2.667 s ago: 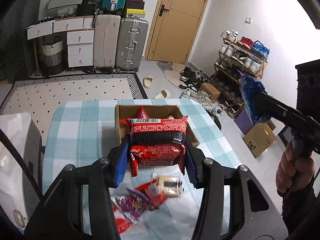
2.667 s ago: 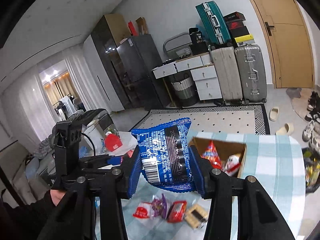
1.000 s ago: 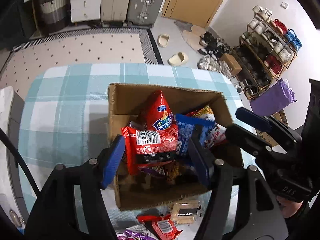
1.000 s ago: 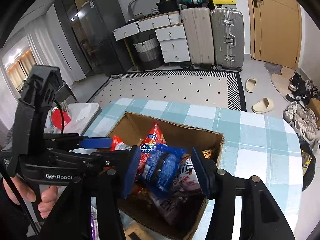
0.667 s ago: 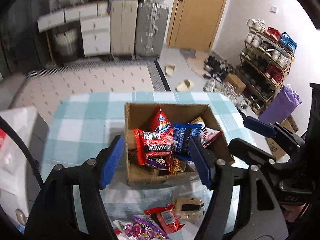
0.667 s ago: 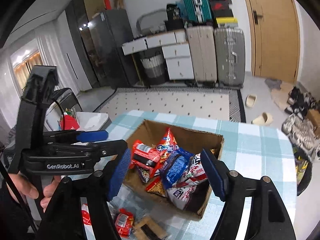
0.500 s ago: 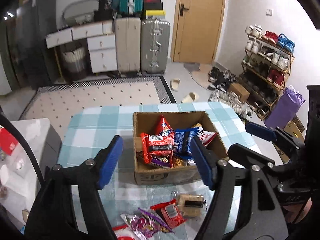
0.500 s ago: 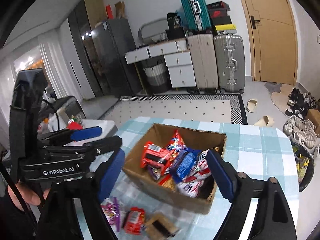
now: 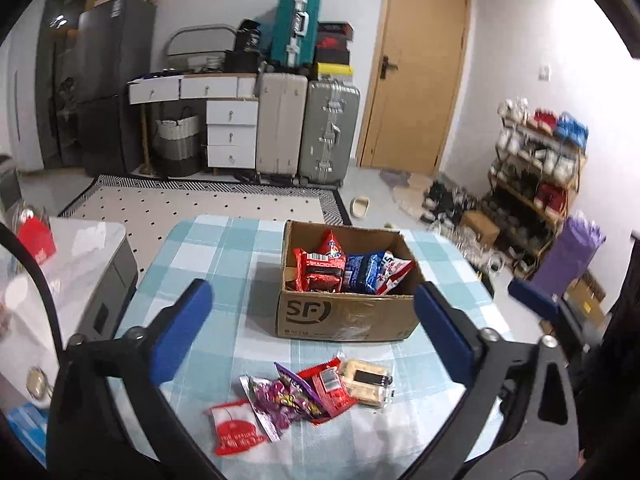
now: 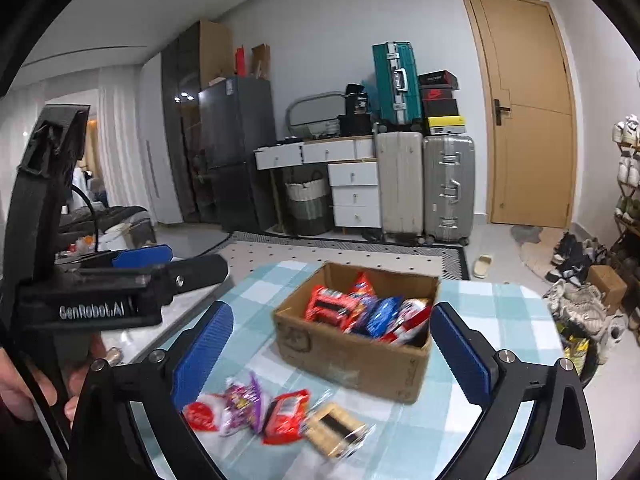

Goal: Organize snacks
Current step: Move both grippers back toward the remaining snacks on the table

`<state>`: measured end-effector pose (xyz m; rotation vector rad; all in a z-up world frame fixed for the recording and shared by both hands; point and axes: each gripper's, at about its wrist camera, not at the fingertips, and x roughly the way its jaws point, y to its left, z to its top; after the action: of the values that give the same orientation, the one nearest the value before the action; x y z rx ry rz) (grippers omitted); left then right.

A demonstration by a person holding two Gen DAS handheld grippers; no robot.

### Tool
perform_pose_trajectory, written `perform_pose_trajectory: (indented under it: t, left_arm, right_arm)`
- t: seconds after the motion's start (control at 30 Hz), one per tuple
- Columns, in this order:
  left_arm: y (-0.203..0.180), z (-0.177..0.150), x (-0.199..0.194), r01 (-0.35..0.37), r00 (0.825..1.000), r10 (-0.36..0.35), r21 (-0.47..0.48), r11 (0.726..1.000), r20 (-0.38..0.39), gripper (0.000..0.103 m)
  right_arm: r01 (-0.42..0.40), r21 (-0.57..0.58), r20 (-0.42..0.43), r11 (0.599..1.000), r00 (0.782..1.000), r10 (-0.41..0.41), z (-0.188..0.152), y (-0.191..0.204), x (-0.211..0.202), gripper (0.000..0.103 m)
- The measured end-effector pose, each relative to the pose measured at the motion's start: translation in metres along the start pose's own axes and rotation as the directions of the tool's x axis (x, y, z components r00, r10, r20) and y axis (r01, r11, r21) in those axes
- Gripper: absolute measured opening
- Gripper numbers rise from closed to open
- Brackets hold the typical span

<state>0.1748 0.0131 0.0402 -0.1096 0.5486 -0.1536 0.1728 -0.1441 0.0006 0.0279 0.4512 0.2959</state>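
One cardboard box [image 9: 344, 318] stands on the checked tablecloth [image 9: 224, 256], toward the far middle of the table, holding at least four snack packets: a red one [image 9: 320, 274] at the left, a red pointed bag [image 9: 331, 245] behind it, a blue one [image 9: 362, 274] and a white-and-red one [image 9: 394, 270] to the right. On the cloth just near of the box lie four loose snacks in a row: a red-and-white packet [image 9: 236, 430] at the left, a purple packet [image 9: 280, 398], a red packet [image 9: 330, 390] and a clear-wrapped biscuit pack [image 9: 366, 380] at the right, the middle ones overlapping. The left gripper [image 9: 316, 332] is held above the near side of the table, tilted down toward the box, its jaws having just spread wide with nothing between the blue pads. The right gripper [image 10: 336, 360], just to its right, has likewise just opened wide and is empty. A hand [image 10: 24, 380] grips the left tool's handle.
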Motion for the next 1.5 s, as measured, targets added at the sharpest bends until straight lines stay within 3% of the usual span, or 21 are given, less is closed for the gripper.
perform_pose_trajectory:
  t: [0.27, 0.43, 0.63, 0.87, 1.0, 1.13, 1.33, 1.43, 1.5]
  left_arm:
    - [0.016, -0.038, -0.028, -0.034, 0.996, 0.034, 0.009, 0.999, 0.085, 0.102]
    - [0.028, -0.077, -0.018, -0.058, 0.992, 0.056, 0.018, 0.998, 0.11, 0.102]
    - [0.042, -0.126, 0.008, -0.075, 0.995, 0.073, 0.015, 0.997, 0.067, 0.102]
    - [0.052, -0.162, 0.038, -0.084, 0.996, 0.084, 0.008, 0.996, -0.002, 0.102]
    - [0.06, -0.173, 0.046, -0.114, 0.993, 0.115, 0.022, 0.993, -0.012, 0.102]
    - [0.08, -0.173, 0.053, -0.109, 0.993, 0.107, -0.045, 0.993, -0.04, 0.102]
    - [0.101, -0.173, 0.056, -0.154, 0.987, 0.149, -0.074, 0.985, -0.063, 0.102]
    - [0.109, -0.173, 0.06, -0.135, 0.988, 0.126, -0.111, 0.985, -0.083, 0.102]
    - [0.112, -0.173, 0.064, -0.13, 0.987, 0.118, -0.12, 0.984, -0.105, 0.102]
  right_arm:
    - [-0.006, 0.034, -0.006, 0.999, 1.0, 0.006, -0.04, 0.009, -0.013, 0.102]
    - [0.12, -0.017, 0.04, 0.993, 0.992, -0.119, -0.063, 0.009, -0.024, 0.102]
    - [0.107, 0.017, -0.048, 0.994, 0.993, -0.106, -0.096, 0.001, -0.009, 0.102]
    - [0.077, 0.087, -0.155, 0.993, 0.986, -0.063, -0.129, -0.014, 0.016, 0.102]
    - [0.056, 0.131, -0.195, 0.99, 0.98, -0.029, -0.137, -0.018, 0.029, 0.102]
    - [0.015, 0.139, -0.217, 0.99, 0.976, 0.015, -0.134, -0.015, 0.042, 0.102]
    - [-0.124, 0.108, -0.246, 0.986, 0.958, 0.147, -0.124, 0.016, 0.075, 0.102]
    - [-0.104, 0.065, -0.271, 0.992, 0.955, 0.118, -0.12, 0.028, 0.1, 0.102]
    - [-0.049, 0.025, -0.306, 0.998, 0.95, 0.054, -0.12, 0.033, 0.118, 0.102]
